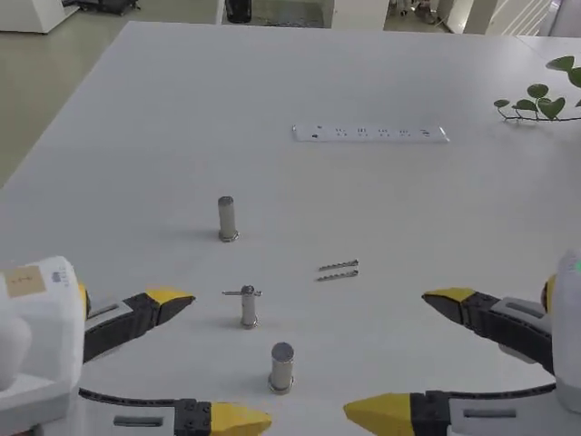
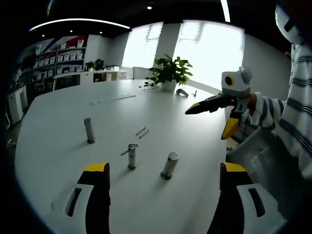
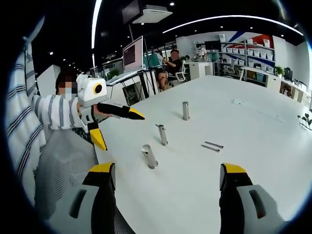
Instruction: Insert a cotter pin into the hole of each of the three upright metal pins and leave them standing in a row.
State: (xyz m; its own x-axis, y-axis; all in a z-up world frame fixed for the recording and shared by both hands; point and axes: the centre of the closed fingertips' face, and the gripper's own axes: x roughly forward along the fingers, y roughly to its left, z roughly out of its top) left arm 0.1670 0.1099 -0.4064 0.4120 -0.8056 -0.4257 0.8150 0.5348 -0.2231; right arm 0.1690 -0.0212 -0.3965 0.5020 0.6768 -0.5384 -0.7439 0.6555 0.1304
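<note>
L gripper (image 1: 229,359): was wide open, empty.
Pins: far pin (image 1: 227,219), mid pin (image 1: 248,309), near pin (image 1: 281,366) stood upright in a row; fitted cotter (image 1: 241,292) sat crosswise thru mid pin.
Loose cotters (image 1: 338,270): lay flat, axes left-right, right of mid pin.
R gripper (image 1: 385,352): was wide open, empty.

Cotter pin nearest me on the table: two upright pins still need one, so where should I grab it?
Pinch the nearer cotter pin across its shank near one end, right tool from above: it lies flat, close beside its twin.
</note>
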